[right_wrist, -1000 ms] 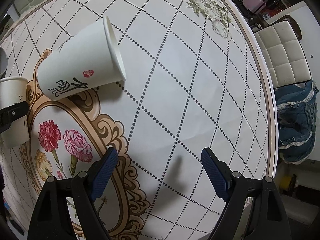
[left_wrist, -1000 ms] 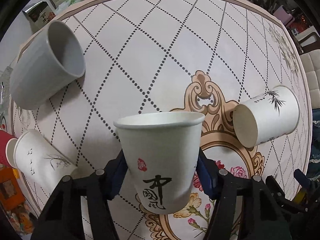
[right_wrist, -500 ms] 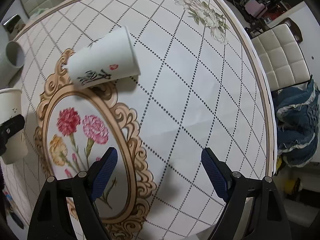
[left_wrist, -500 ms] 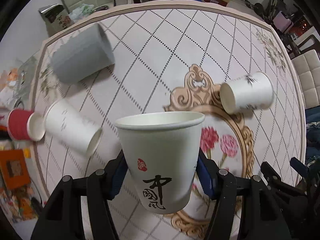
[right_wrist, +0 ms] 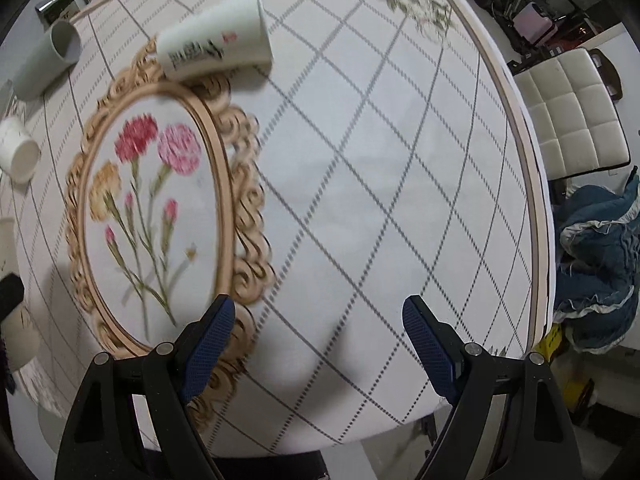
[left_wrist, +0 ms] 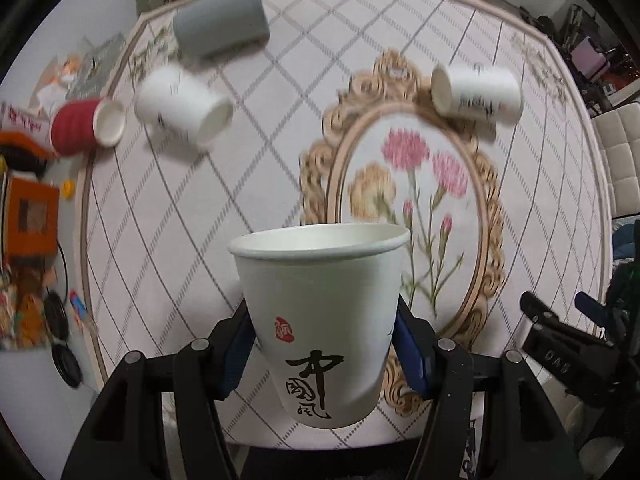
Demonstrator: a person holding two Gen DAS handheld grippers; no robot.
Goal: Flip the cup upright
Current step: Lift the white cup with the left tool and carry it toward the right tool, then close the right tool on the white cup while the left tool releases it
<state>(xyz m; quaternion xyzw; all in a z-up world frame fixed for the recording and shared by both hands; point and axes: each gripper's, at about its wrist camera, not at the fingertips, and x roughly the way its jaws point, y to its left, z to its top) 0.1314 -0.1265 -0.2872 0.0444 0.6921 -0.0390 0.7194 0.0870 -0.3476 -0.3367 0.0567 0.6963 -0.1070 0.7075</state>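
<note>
White padded chair (right_wrist: 576, 120) beside floral table (right_wrist: 360, 200); blue cloth (right_wrist: 600, 248) below it.

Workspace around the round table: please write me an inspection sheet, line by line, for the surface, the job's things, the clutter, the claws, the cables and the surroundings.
Surface: round table with diamond-grid cloth and a flower oval.
Job's things: held paper cup upright, mouth up; second paper cup, third paper cup, grey cup and red cup lie on their sides.
Clutter: nothing else seen on the cloth.
Claws: left claw shut on the held cup; right claw open, holding nothing.
Cables: black coil on the floor, left.
Surroundings: white chair, blue fabric, orange box.
</note>
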